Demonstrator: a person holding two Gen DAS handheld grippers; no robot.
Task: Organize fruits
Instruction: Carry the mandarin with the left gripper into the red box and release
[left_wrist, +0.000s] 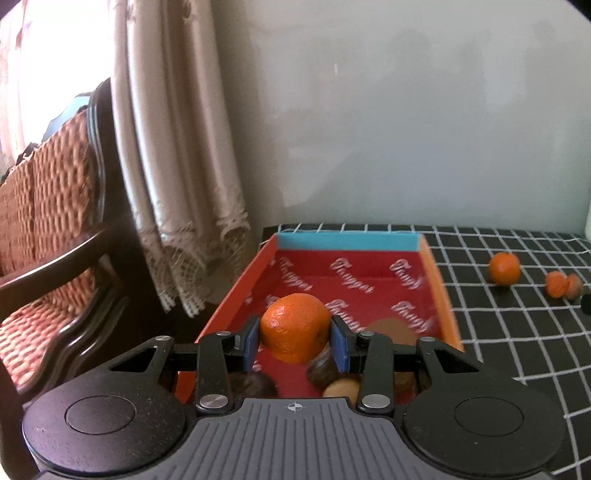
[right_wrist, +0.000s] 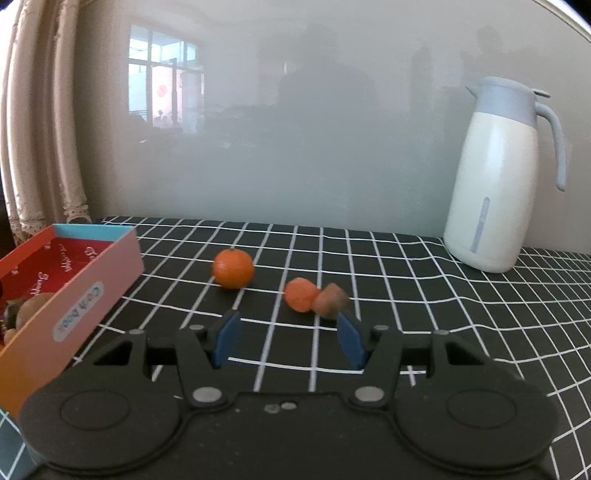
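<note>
My left gripper (left_wrist: 294, 338) is shut on a large orange (left_wrist: 294, 326) and holds it above the near end of an orange-walled box with a red lining (left_wrist: 437, 291). Brown fruits (left_wrist: 388, 328) lie in the box under it. The box also shows at the left of the right wrist view (right_wrist: 92, 291). My right gripper (right_wrist: 288, 338) is open and empty above the checked cloth. Ahead of it lie a whole orange (right_wrist: 233, 273), a smaller orange fruit (right_wrist: 301, 294) and a brown fruit (right_wrist: 331, 301) touching it. These show far right in the left wrist view (left_wrist: 504, 268).
A black tablecloth with a white grid (right_wrist: 406, 295) covers the table. A white and blue thermos jug (right_wrist: 498, 177) stands at the back right by the wall. A curtain (left_wrist: 177, 166) and a wooden chair with a woven cushion (left_wrist: 55, 221) are left of the table.
</note>
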